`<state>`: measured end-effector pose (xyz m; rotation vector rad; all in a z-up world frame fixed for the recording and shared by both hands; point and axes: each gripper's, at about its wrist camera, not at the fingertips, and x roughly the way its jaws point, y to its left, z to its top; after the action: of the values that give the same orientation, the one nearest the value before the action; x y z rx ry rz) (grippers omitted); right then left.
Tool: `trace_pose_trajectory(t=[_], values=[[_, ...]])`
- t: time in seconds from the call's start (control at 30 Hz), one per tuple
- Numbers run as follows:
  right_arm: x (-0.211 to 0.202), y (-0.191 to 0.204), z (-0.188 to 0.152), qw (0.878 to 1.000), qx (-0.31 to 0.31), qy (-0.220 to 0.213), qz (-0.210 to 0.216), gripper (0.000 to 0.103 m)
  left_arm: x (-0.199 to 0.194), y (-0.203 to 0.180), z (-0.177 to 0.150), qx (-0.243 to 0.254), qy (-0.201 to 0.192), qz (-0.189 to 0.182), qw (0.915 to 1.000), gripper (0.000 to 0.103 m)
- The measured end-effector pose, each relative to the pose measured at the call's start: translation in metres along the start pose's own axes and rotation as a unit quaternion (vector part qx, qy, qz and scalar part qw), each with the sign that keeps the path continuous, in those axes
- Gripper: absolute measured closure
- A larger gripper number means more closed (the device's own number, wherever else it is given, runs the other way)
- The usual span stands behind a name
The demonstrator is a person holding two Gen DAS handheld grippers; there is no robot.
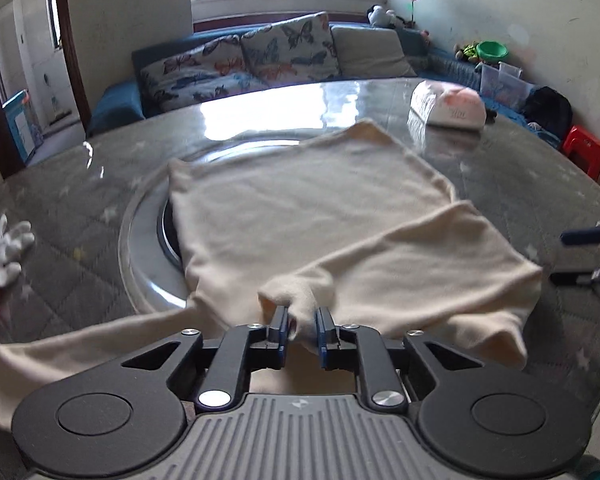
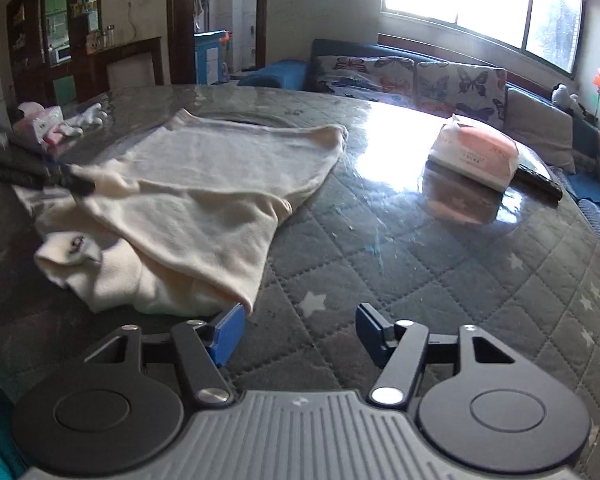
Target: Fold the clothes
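Note:
A cream sweater (image 1: 300, 208) lies spread on the round quilted table (image 1: 520, 200), with one sleeve folded across its body. My left gripper (image 1: 302, 326) is shut on that sleeve's cuff, and the bunched fabric fills the narrow gap between its blue pads. In the right wrist view the sweater (image 2: 204, 184) lies at the left, and the left gripper (image 2: 74, 184) reaches in over it from the left edge. My right gripper (image 2: 300, 328) hangs open over bare quilted cover, its left pad just beside the sweater's near corner. It also shows at the left view's right edge as the right gripper (image 1: 564, 258).
A pink and white tissue pack (image 2: 476, 156) lies at the table's far right with a dark remote (image 2: 540, 184) behind it. Small white gloves and pink items (image 2: 68, 124) sit at the far left. A glass turntable (image 1: 140, 240) lies under the sweater. A sofa (image 1: 240, 64) stands beyond the table.

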<state>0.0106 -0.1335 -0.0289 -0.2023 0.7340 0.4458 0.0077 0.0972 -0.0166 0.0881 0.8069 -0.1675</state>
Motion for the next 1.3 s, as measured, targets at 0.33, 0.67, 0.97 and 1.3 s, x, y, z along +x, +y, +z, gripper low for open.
trace_pose_trajectory(t=[0.33, 0.67, 0.97, 1.3], values=[[0.043, 0.014, 0.059, 0.998, -0.008, -0.023, 0.062, 0.080, -0.023, 0.014, 0.000, -0.027, -0.038, 0.006, 0.9989, 0.062], [0.084, 0.019, 0.064, 0.998, -0.009, -0.007, 0.054, 0.087, 0.007, 0.007, -0.011, -0.033, -0.008, -0.022, 0.9992, 0.076], [0.077, 0.054, 0.079, 0.994, -0.056, -0.012, 0.094, 0.086, -0.019, 0.029, -0.012, -0.060, -0.031, 0.006, 0.9977, 0.075], [0.125, 0.139, 0.098, 0.976, -0.109, 0.011, 0.187, 0.086, -0.051, 0.082, -0.046, -0.164, -0.027, 0.090, 0.9820, 0.056]])
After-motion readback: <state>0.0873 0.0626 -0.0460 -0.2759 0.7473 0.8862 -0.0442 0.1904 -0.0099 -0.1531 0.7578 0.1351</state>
